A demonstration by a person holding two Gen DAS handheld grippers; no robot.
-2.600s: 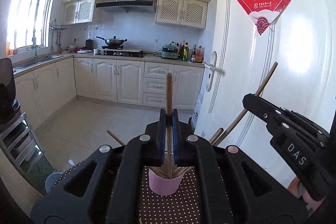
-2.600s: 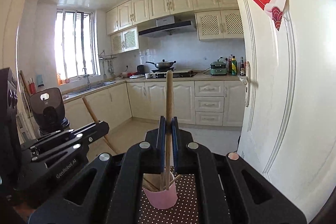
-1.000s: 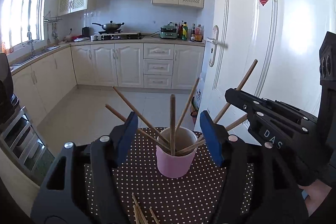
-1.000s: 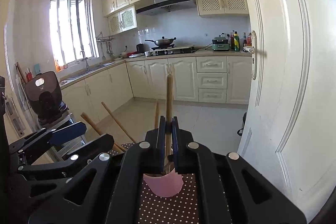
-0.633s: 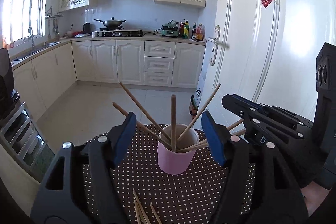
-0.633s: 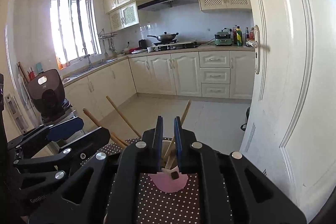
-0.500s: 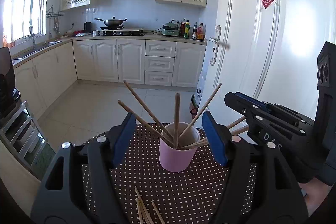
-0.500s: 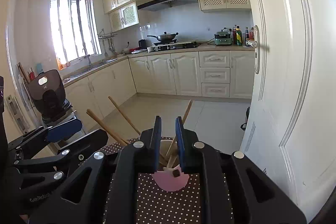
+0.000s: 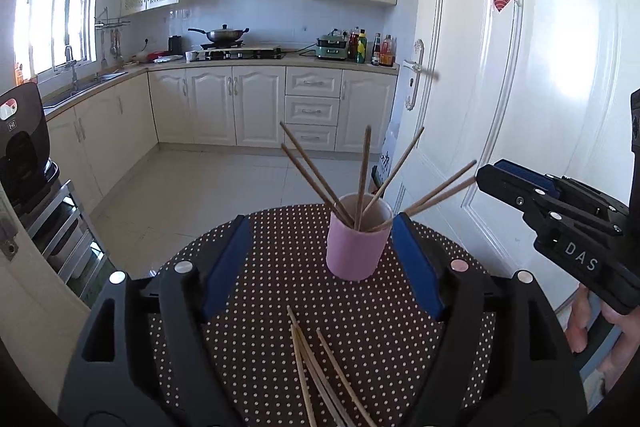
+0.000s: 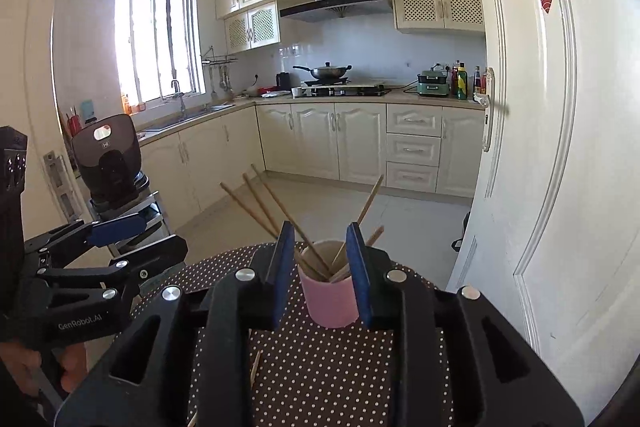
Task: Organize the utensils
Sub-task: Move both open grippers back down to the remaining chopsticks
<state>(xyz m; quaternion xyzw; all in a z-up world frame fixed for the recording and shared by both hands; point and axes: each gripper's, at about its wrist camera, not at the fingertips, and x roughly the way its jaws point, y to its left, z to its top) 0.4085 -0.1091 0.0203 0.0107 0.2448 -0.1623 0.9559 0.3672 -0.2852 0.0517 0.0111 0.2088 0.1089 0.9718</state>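
A pink cup (image 9: pixel 357 248) stands on a round table with a brown polka-dot cloth (image 9: pixel 264 287) and holds several wooden chopsticks (image 9: pixel 363 175) that fan out. Several more chopsticks (image 9: pixel 320 375) lie loose on the cloth in front of the cup. My left gripper (image 9: pixel 320 227) is open and empty, its fingers either side of the cup and a little short of it. My right gripper (image 10: pixel 321 233) is open and empty too, with the cup (image 10: pixel 331 301) seen between its fingers. A loose chopstick (image 10: pixel 255 367) shows below it. The right gripper also shows in the left wrist view (image 9: pixel 516 183).
A white door (image 9: pixel 520 99) stands close on the right of the table. A metal rack (image 9: pixel 60 227) with a dark appliance (image 10: pixel 108 155) stands to the left. Kitchen cabinets and tiled floor (image 9: pixel 200 183) lie beyond the table's far edge.
Both grippers dropped their chopsticks into the cup and opened. Both have since drawn back from the cup, and the right gripper has opened wider.
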